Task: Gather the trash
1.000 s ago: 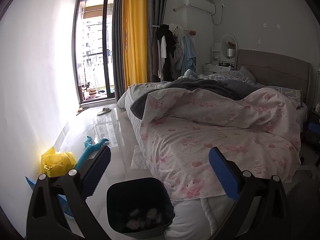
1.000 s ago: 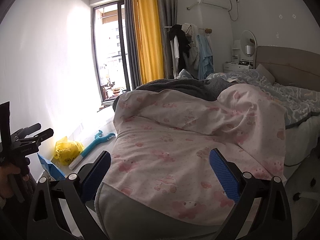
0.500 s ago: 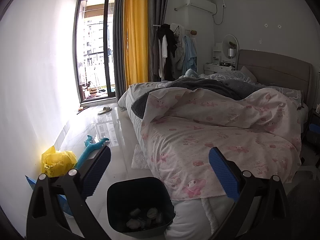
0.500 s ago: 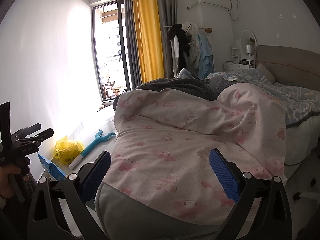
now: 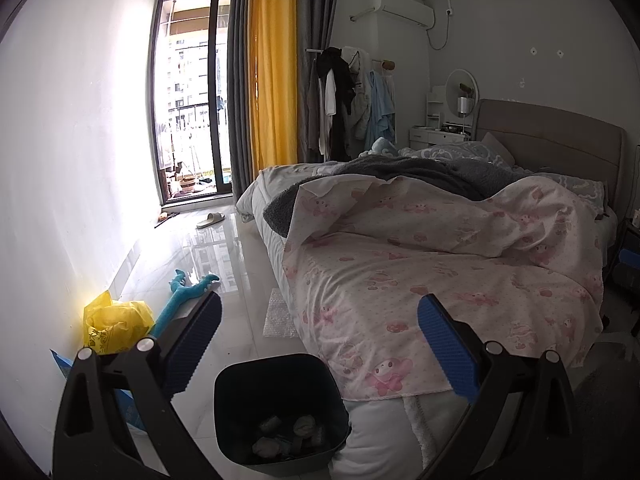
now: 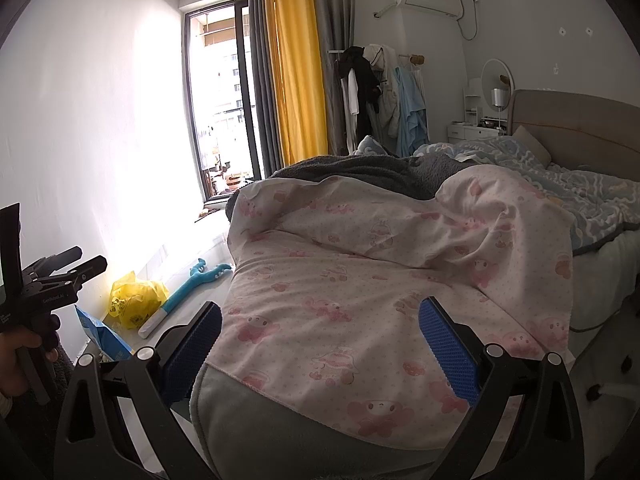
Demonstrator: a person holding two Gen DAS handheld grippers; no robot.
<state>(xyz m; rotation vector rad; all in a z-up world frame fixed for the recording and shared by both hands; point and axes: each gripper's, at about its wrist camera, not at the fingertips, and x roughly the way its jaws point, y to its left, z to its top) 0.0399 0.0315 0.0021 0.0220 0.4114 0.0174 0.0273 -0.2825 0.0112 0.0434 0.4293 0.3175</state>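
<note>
Left wrist view, lower left of the frame: a crinkled yellow plastic bag [image 5: 114, 322] against the white wall, a teal plush toy [image 5: 188, 294] on glossy floor tiles just right of it. At bottom centre a dark, square-mouthed bin [image 5: 280, 412] holds what look like crumpled grey wads [image 5: 286, 434], touching the bed [image 5: 440, 272] with its pink printed cover. Left gripper [image 5: 318, 340] gapes wide, empty; right gripper [image 6: 320, 344] likewise, over the bed's corner

Daylit bedroom: white wall [image 5: 60, 160], glossy floor [image 5: 224, 272], yellow curtain [image 5: 272, 80], bed [image 5: 440, 264].
</note>
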